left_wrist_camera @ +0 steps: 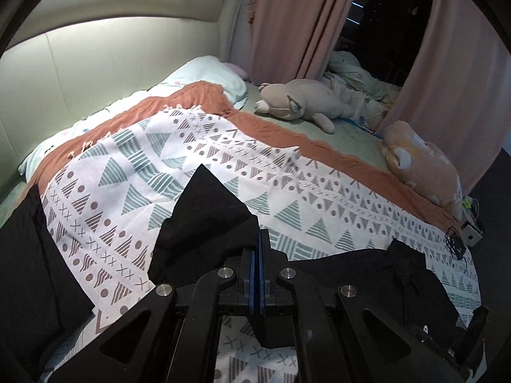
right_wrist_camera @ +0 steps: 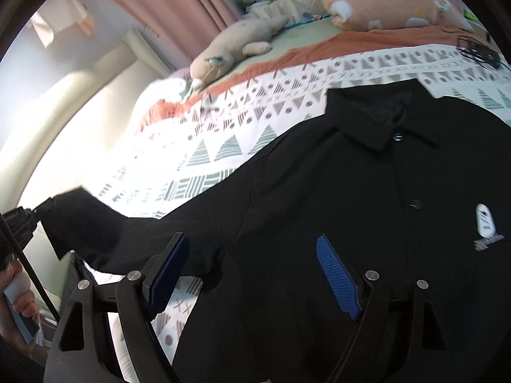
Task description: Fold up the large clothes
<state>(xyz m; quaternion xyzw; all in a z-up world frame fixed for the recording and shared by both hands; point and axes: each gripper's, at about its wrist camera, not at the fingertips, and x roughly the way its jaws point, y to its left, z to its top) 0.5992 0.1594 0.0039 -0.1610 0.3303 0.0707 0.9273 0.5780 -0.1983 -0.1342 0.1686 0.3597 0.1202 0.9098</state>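
Observation:
A black polo shirt (right_wrist_camera: 351,191) lies face up on a patterned white blanket (right_wrist_camera: 223,121), collar and buttons showing. My left gripper (left_wrist_camera: 258,239) is shut on the shirt's sleeve (left_wrist_camera: 204,217) and holds it lifted above the blanket. In the right wrist view the left gripper (right_wrist_camera: 48,206) shows at the far left, pinching the end of that stretched sleeve (right_wrist_camera: 95,229). My right gripper (right_wrist_camera: 252,255) is open and empty, hovering over the shirt's body near the armpit.
An orange sheet (left_wrist_camera: 271,127) edges the blanket (left_wrist_camera: 191,159). A grey plush toy (left_wrist_camera: 297,102) and an orange plush (left_wrist_camera: 421,166) lie at the far side, by pink curtains (left_wrist_camera: 303,22). A black cable (left_wrist_camera: 456,242) lies at the blanket's right edge. A pale headboard (left_wrist_camera: 95,57) stands left.

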